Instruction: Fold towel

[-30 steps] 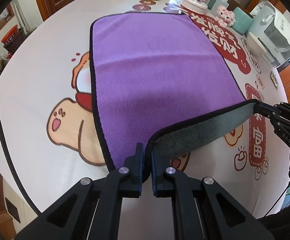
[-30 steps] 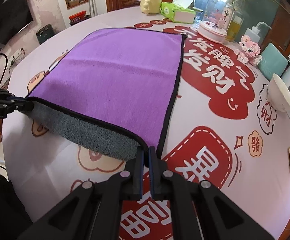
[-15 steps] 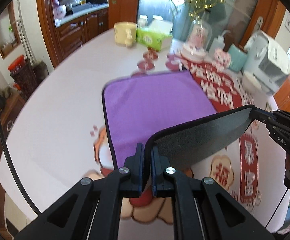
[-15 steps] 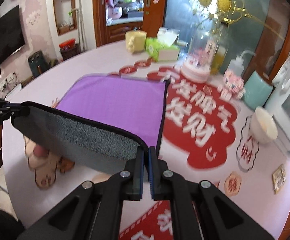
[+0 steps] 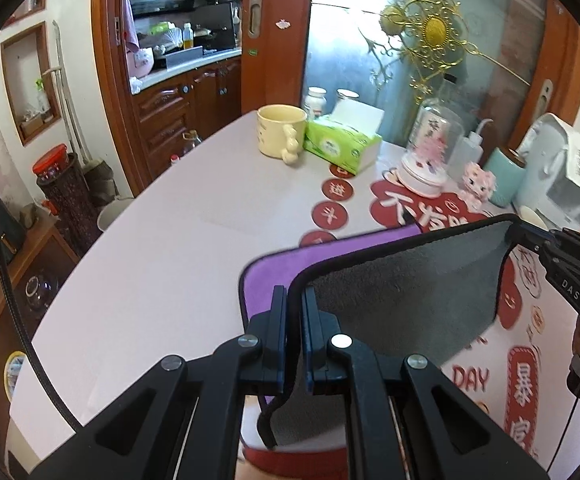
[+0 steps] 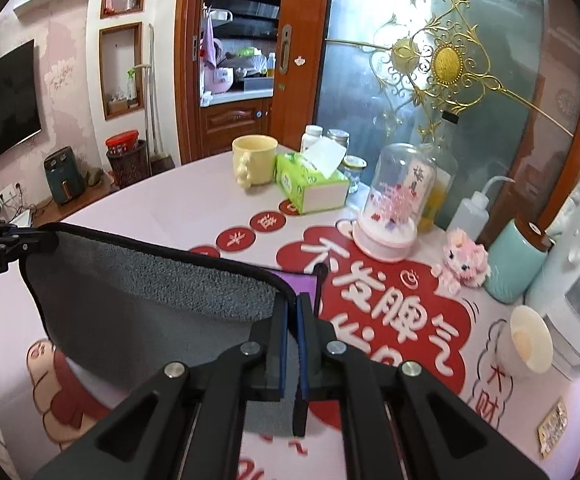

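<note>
The towel (image 5: pixel 405 292) is purple on top, grey underneath, with a black hem. My left gripper (image 5: pixel 295 300) is shut on its near left corner. My right gripper (image 6: pixel 291 304) is shut on its near right corner. Both hold the near edge lifted high, so the grey underside (image 6: pixel 150 300) hangs stretched between them and faces me. Slivers of the purple face (image 5: pixel 274 268) (image 6: pixel 297 282) show beyond the raised edge, lying on the table. The right gripper shows in the left wrist view (image 5: pixel 525 236), the left gripper in the right wrist view (image 6: pixel 30 240).
At the table's far end stand a yellow mug (image 5: pixel 280 136), a green tissue box (image 5: pixel 343 146), a glass dome ornament (image 6: pixel 397 200), a squeeze bottle (image 6: pixel 473 212), a pink toy (image 6: pixel 463 262), a teal canister (image 6: pixel 517 264), a white appliance (image 5: pixel 565 176) and a bowl (image 6: pixel 529 344).
Both grippers have risen and moved forward with the towel's near edge. The grey underside now stands up in front of me and hides most of the purple face.
</note>
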### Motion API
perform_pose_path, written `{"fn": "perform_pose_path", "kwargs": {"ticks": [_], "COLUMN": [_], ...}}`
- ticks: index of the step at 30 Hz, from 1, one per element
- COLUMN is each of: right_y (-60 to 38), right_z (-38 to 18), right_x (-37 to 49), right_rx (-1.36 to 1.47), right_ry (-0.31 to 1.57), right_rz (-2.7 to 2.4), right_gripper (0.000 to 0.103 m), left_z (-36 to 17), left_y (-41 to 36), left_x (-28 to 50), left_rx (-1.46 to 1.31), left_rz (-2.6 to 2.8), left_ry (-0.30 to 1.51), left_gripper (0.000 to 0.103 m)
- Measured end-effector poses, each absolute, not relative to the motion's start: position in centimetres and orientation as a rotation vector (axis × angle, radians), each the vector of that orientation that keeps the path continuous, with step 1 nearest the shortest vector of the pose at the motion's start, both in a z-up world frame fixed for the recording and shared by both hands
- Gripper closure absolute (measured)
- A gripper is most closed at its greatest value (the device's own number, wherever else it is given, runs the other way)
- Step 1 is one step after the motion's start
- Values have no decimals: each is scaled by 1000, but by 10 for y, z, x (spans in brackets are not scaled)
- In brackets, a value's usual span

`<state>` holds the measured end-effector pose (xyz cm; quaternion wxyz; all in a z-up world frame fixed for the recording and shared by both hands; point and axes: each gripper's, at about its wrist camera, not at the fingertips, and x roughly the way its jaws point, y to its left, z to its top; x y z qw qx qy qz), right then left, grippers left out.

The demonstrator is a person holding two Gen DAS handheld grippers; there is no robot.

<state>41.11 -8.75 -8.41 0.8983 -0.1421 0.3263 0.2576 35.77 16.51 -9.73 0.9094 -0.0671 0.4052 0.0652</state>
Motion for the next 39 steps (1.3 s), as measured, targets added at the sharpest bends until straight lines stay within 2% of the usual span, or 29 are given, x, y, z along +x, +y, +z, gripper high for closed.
{"fn": "perform_pose_path", "kwargs": {"ticks": [13, 15, 17, 19, 22, 25, 29, 39], "right_y": [-62, -60, -58, -58, -60, -64, -67, -84], "right_z": [-116, -121, -128, -132, -132, -128, -117, -75], "right_x": [448, 452, 457, 460, 460, 459, 455, 420], "right_rx": [-301, -295, -292, -286, -274, -263, -258, -229], "right_ry": [635, 648, 686, 705, 704, 705, 693, 645], "right_rz": [493, 486, 482, 484, 479, 471, 460, 405], "right_gripper": [98, 96, 88, 69, 54, 52, 47, 34], "left_z": [-132, -138, -144, -147, -146, -141, -129, -93], "left_y": [185, 185, 186, 187, 187, 187, 184, 175], "left_x": [418, 423, 424, 423, 423, 419, 410, 365], "left_rx": [-177, -178, -181, -179, -177, -179, -179, -176], "left_rz": [203, 223, 246, 256, 261, 260, 261, 243], "left_ry": [809, 828, 845, 849, 852, 846, 831, 811], "left_gripper": [98, 95, 82, 76, 69, 67, 53, 46]}}
